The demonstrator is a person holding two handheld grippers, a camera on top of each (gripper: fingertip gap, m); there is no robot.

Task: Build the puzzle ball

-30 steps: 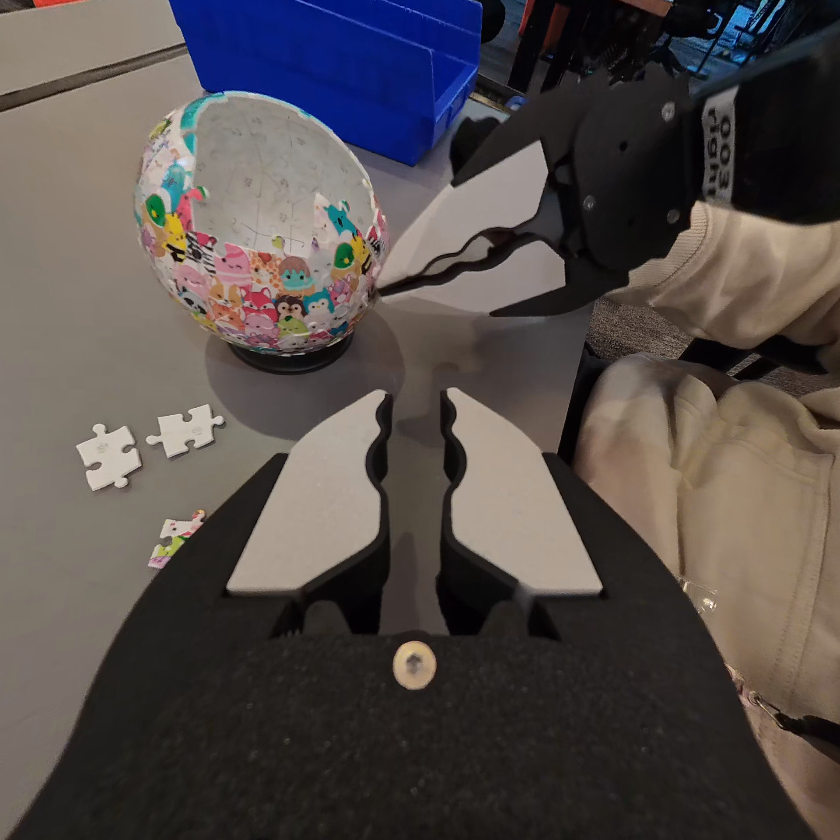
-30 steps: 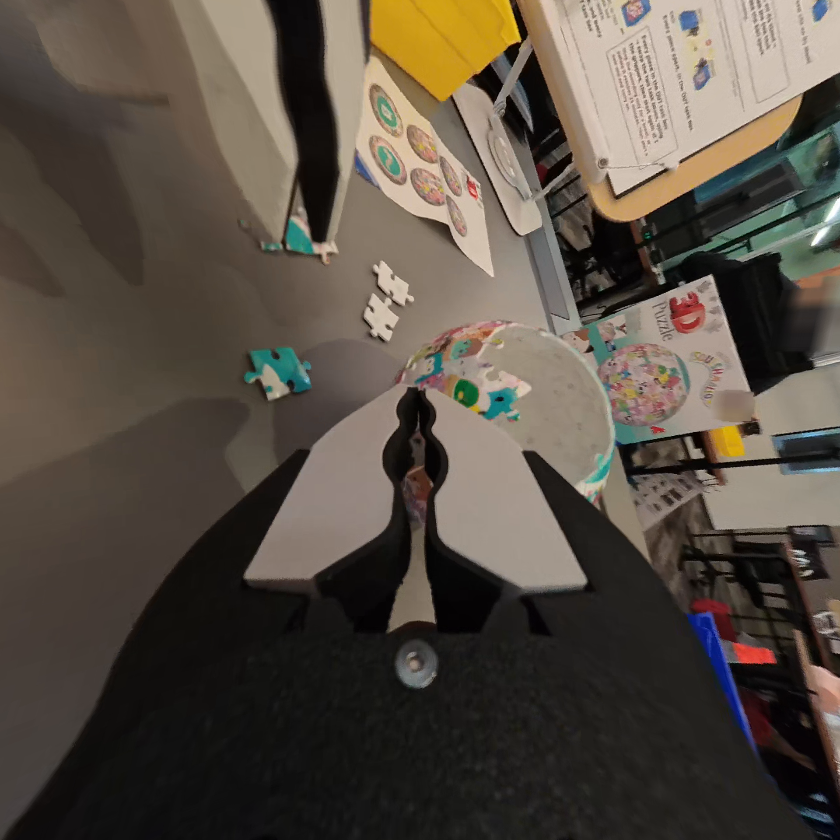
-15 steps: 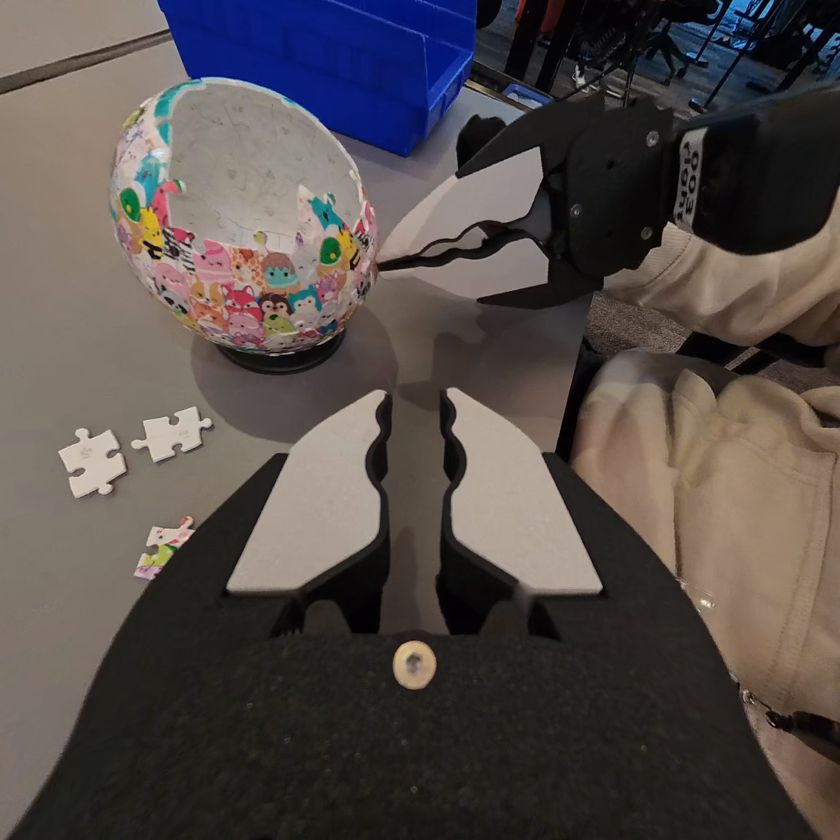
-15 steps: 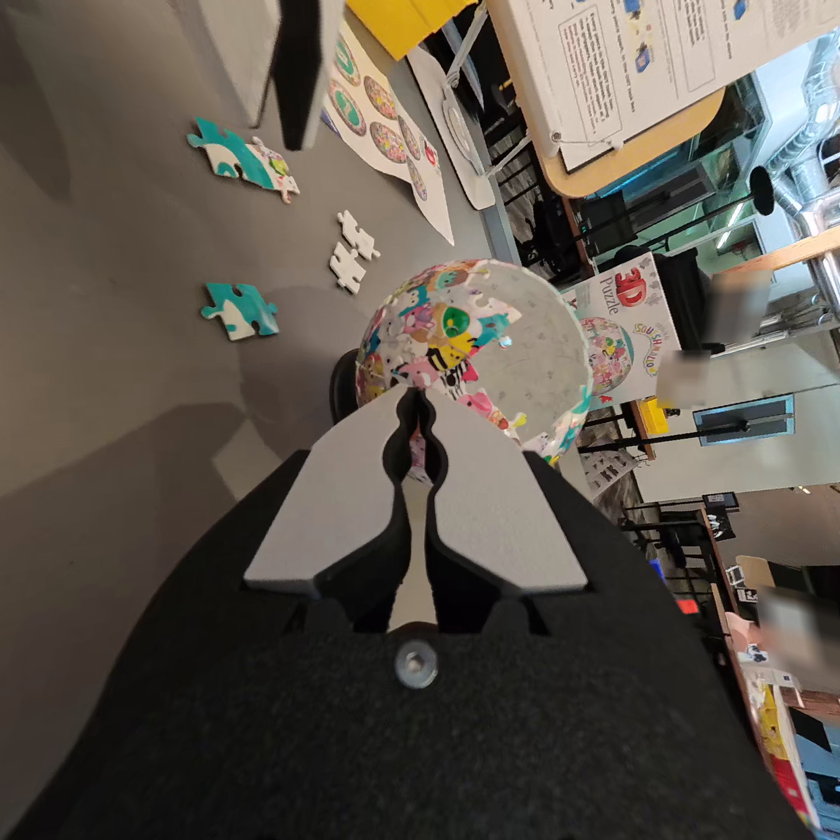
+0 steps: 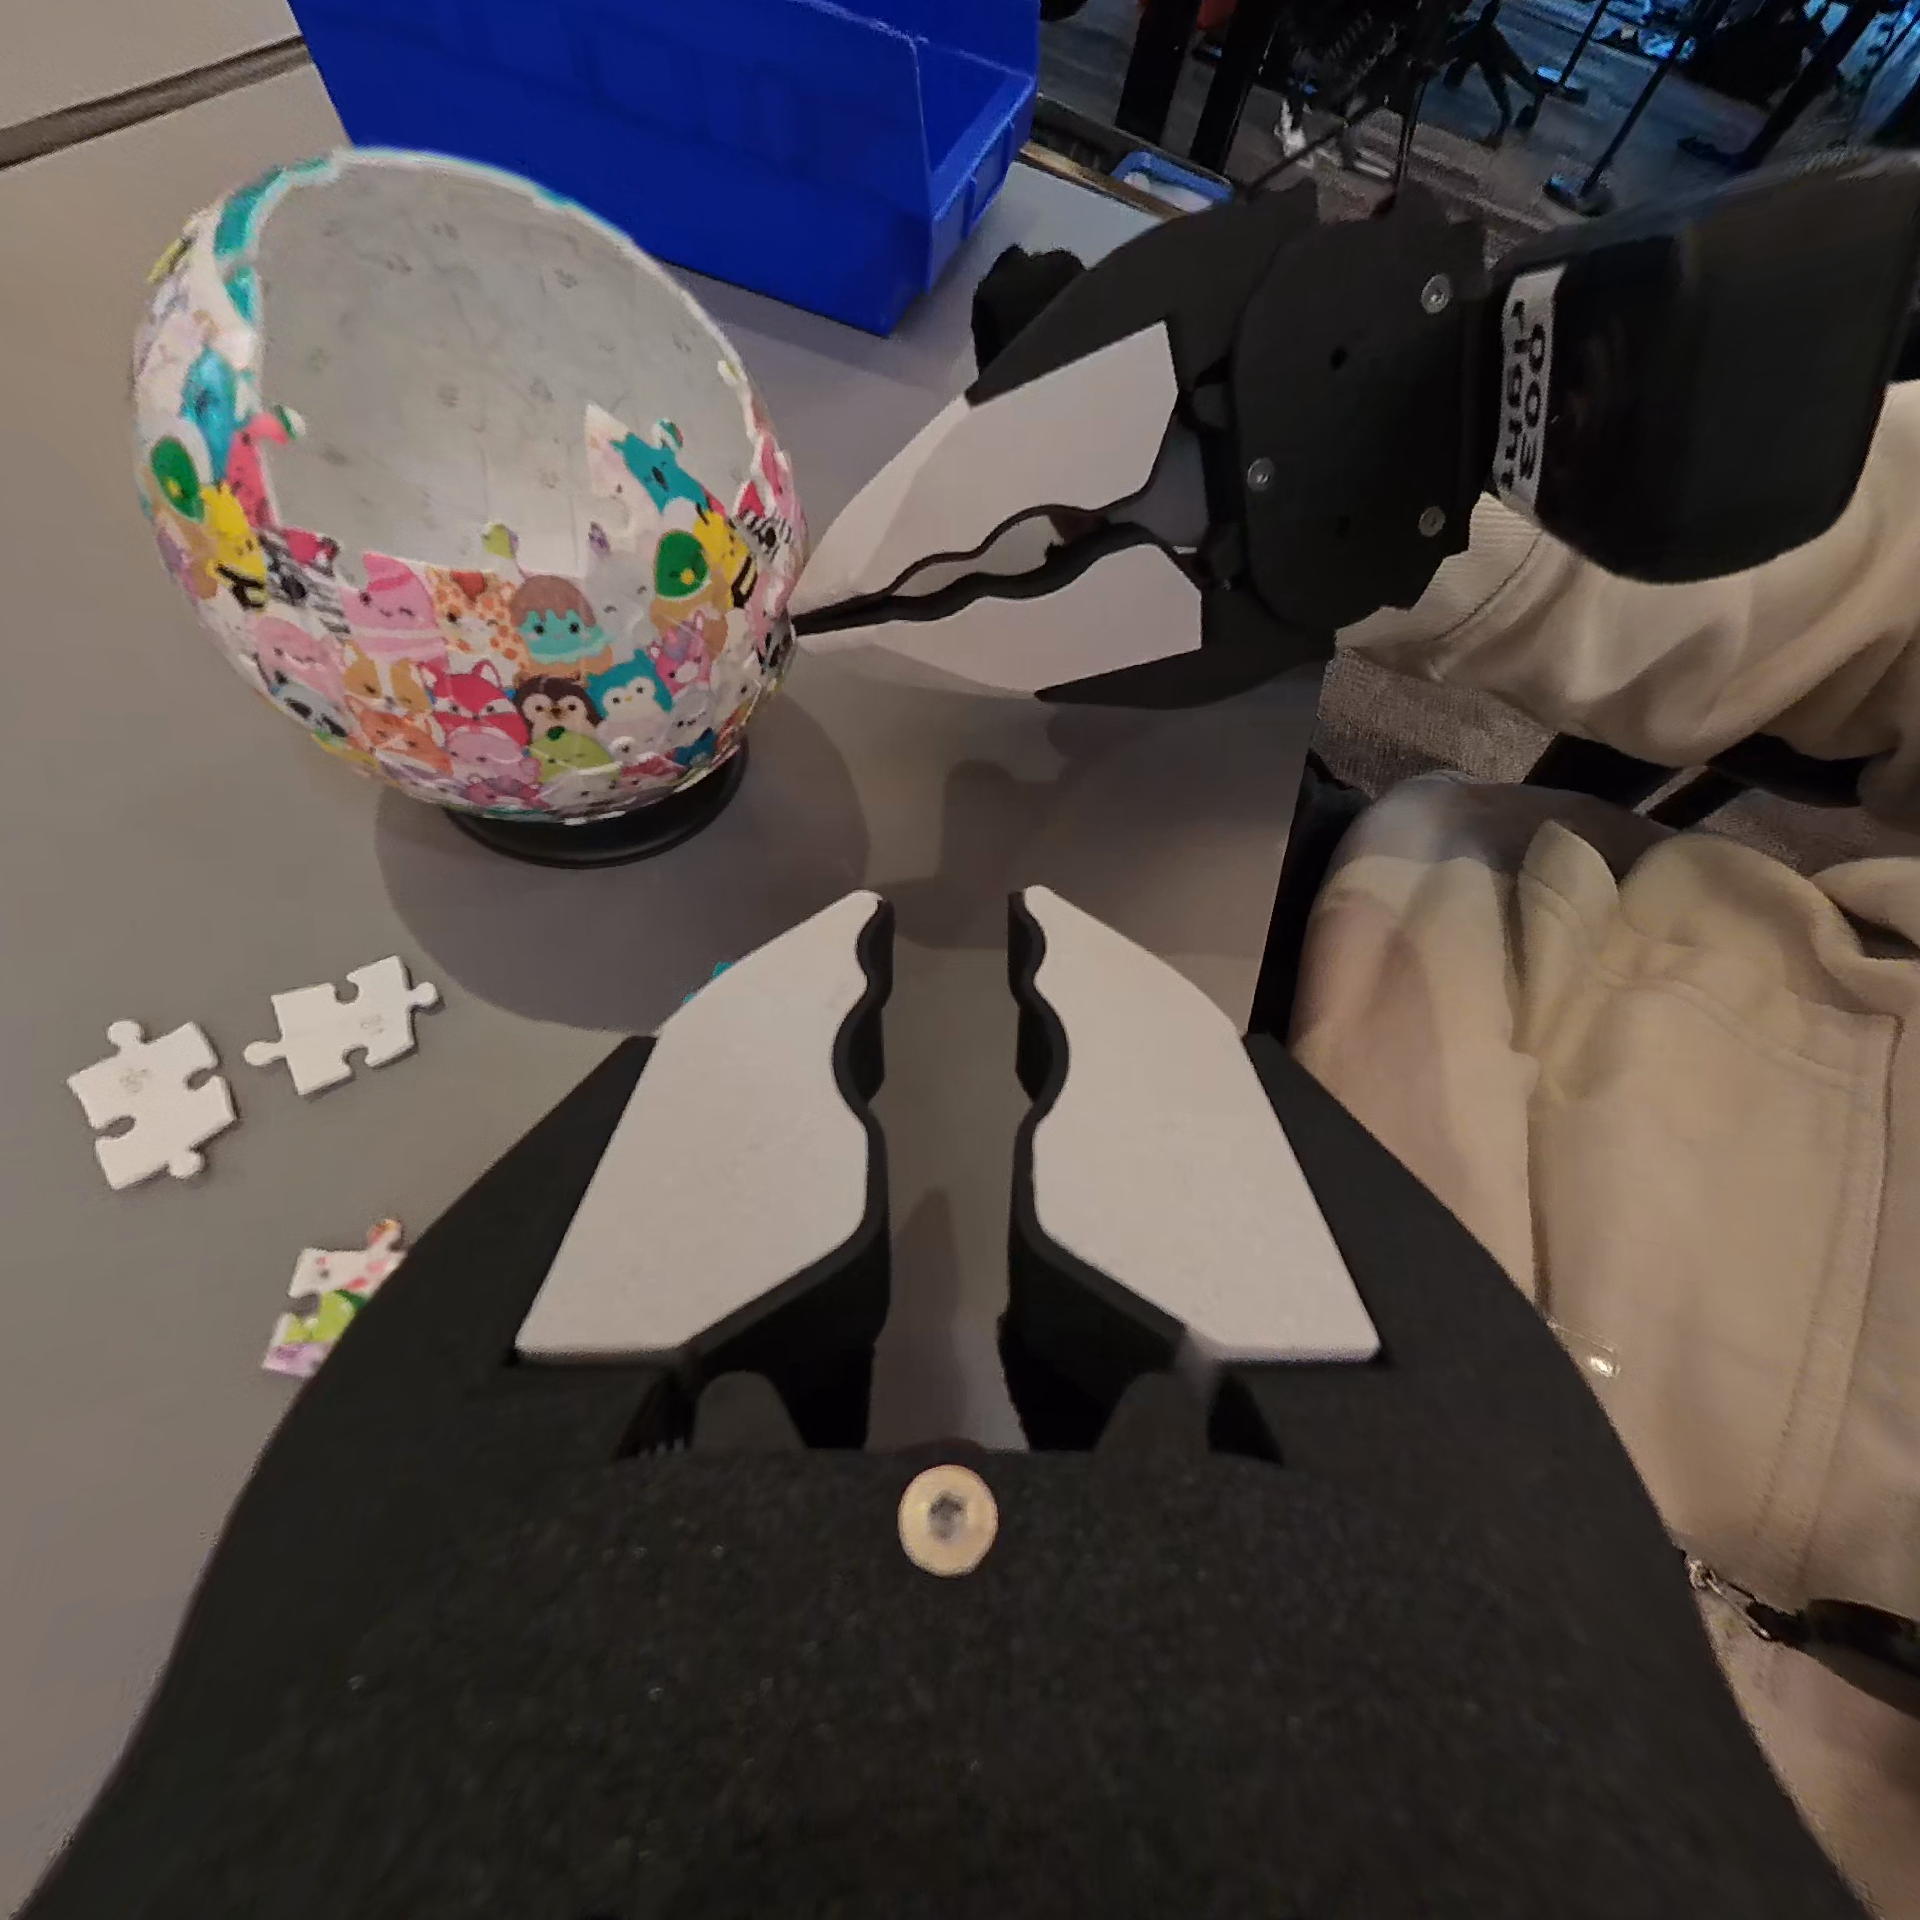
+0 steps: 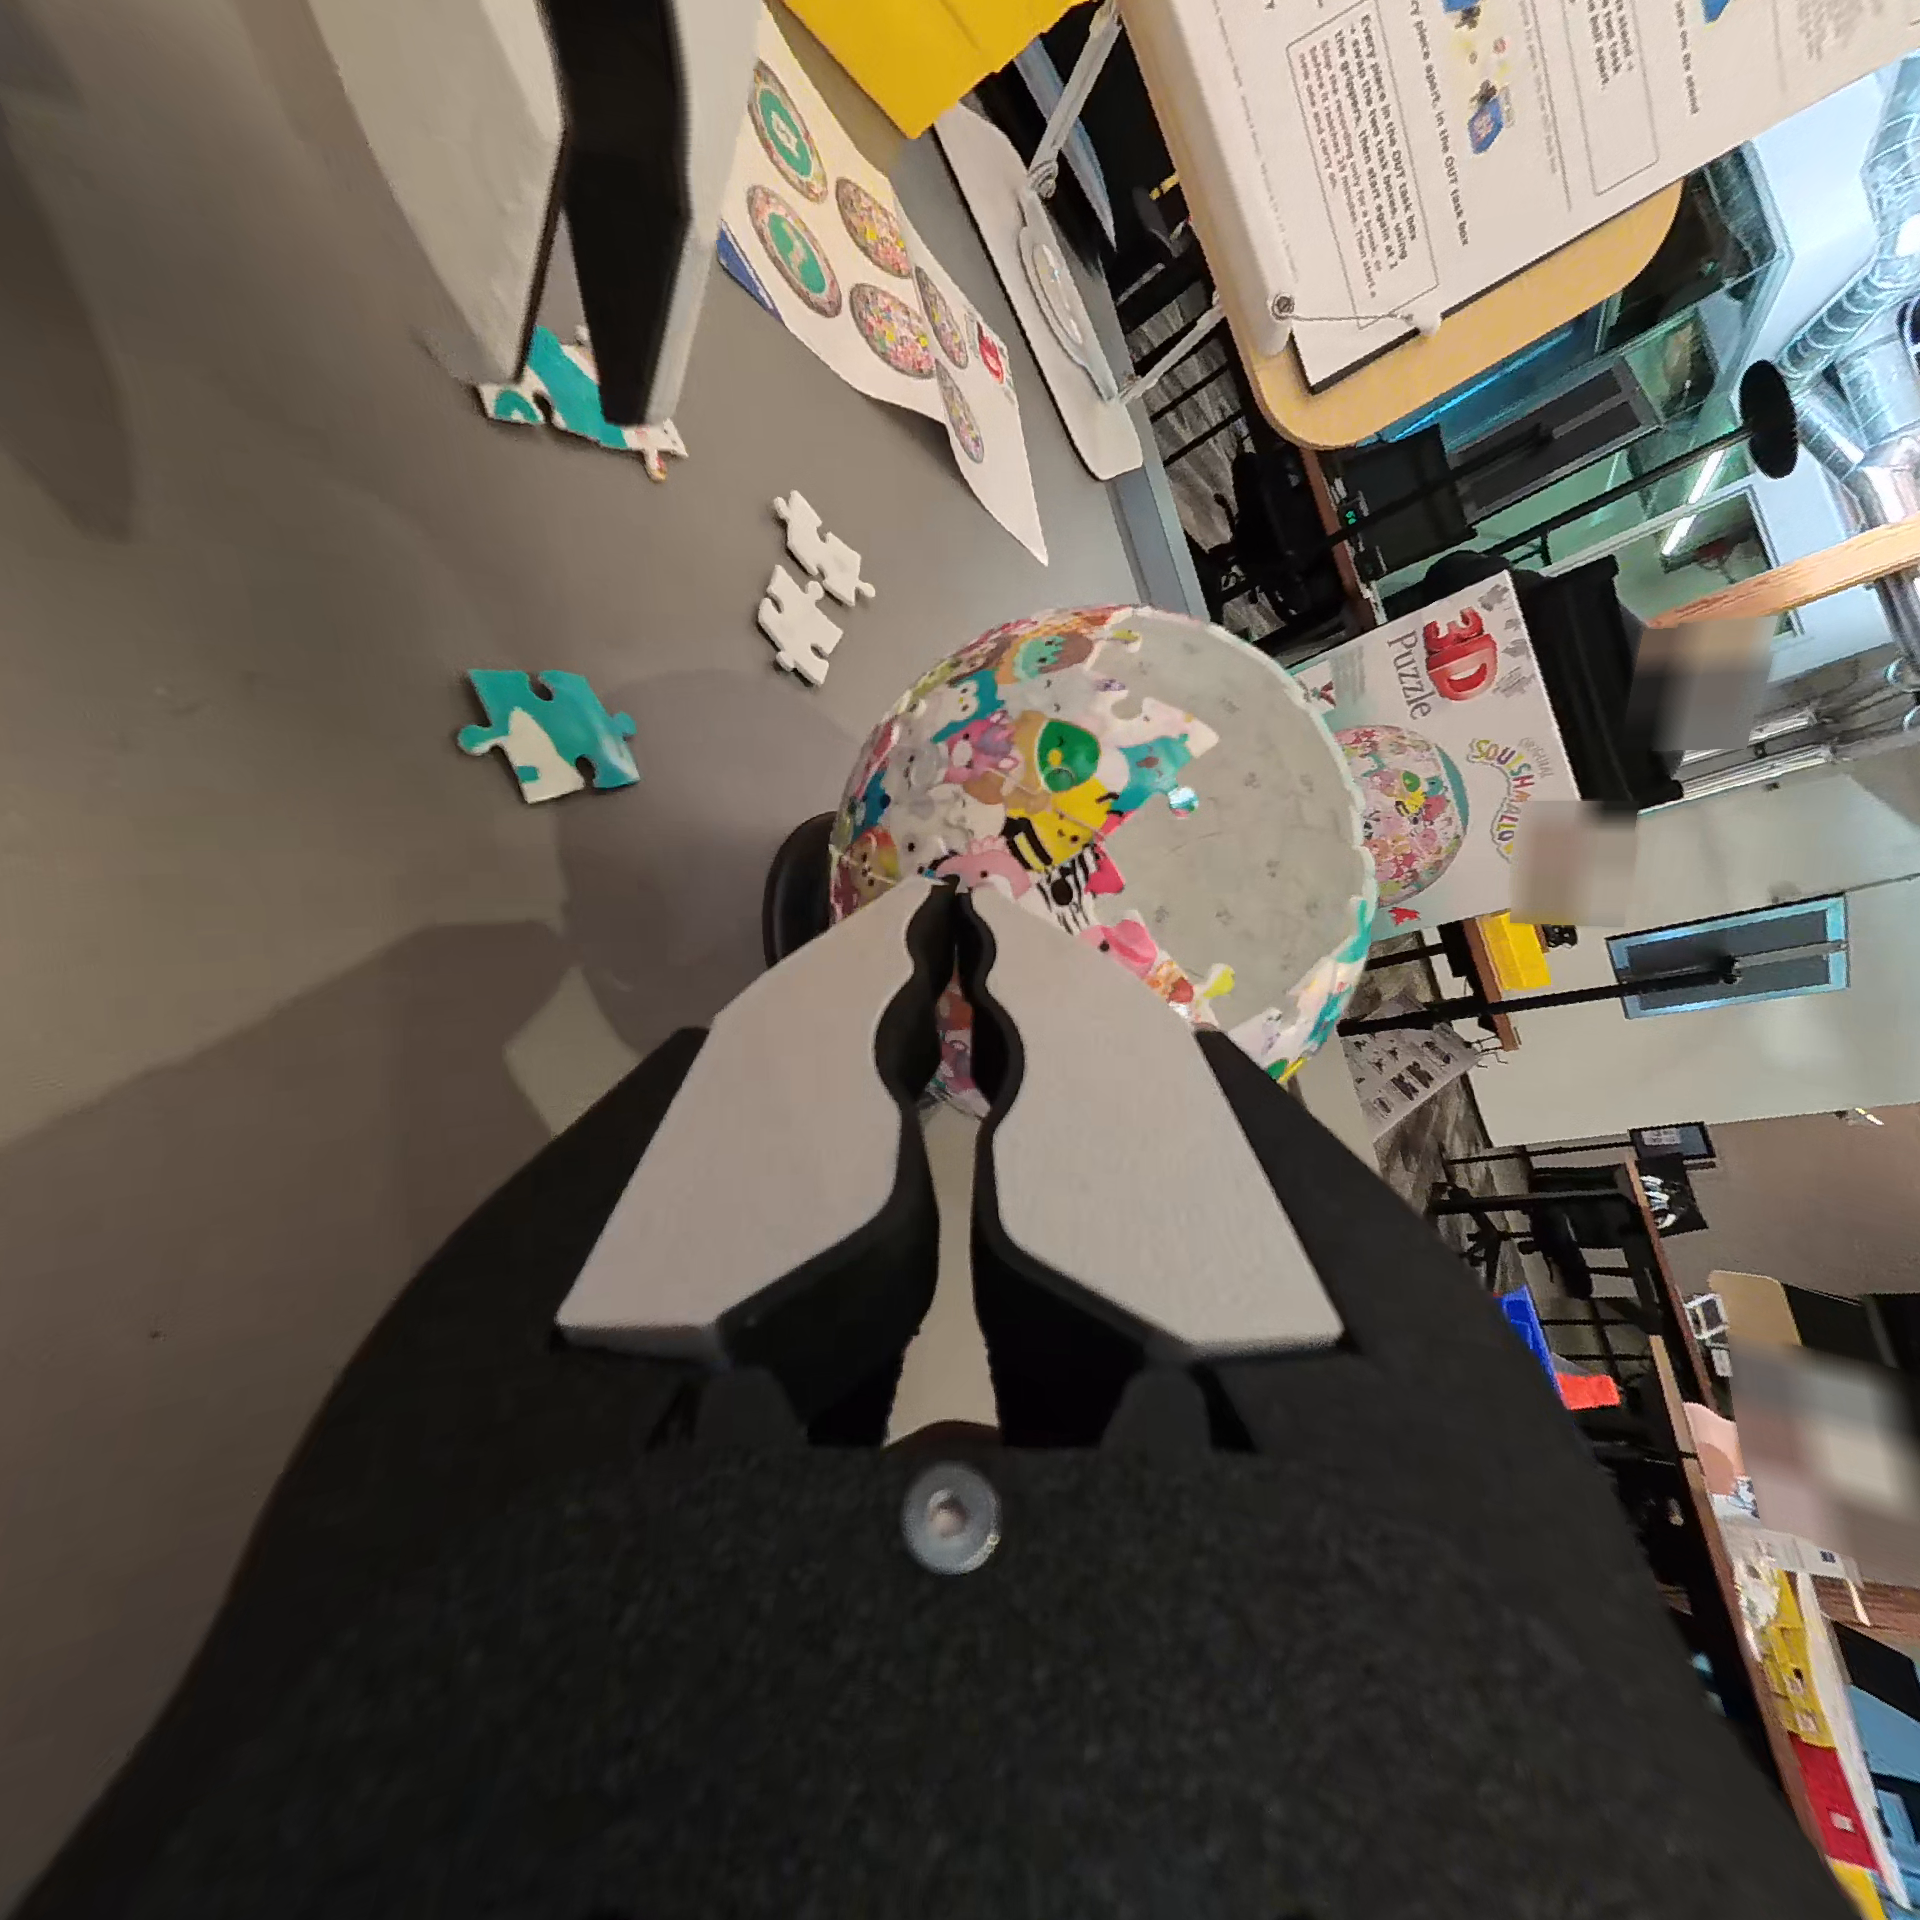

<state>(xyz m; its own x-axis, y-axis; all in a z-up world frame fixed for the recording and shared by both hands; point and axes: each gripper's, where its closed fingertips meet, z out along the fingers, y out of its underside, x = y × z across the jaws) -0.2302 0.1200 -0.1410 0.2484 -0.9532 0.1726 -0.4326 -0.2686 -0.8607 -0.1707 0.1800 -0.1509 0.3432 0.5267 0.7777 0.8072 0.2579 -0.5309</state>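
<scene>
The half-built puzzle ball [image 5: 468,582] stands on a black ring stand, its open white inside facing up. My right gripper [image 5: 800,623] is shut, with its tips against the ball's right outer wall; the right wrist view shows its tips [image 6: 951,894] touching the ball [image 6: 1195,831]. I cannot tell whether a piece sits between the jaws. My left gripper [image 5: 951,925] is open and empty, low over the table in front of the ball. Its fingers [image 6: 623,208] hang just above a joined teal piece group [image 6: 551,395].
Loose pieces lie left of the ball: two white face-down ones [image 5: 151,1101] [image 5: 348,1023], a colourful one [image 5: 327,1299] and a teal one [image 6: 545,732]. A blue bin [image 5: 675,135] stands behind. A picture sheet [image 6: 883,270], puzzle box [image 6: 1434,769] and a person's cream sleeve [image 5: 1662,644] are near. Tip to tip, the grippers are about 9 cm apart.
The right gripper stays shut at the ball's side while its view swings round the ball. The left gripper stays open and has drifted slightly; its fingers are again over the teal piece group.
</scene>
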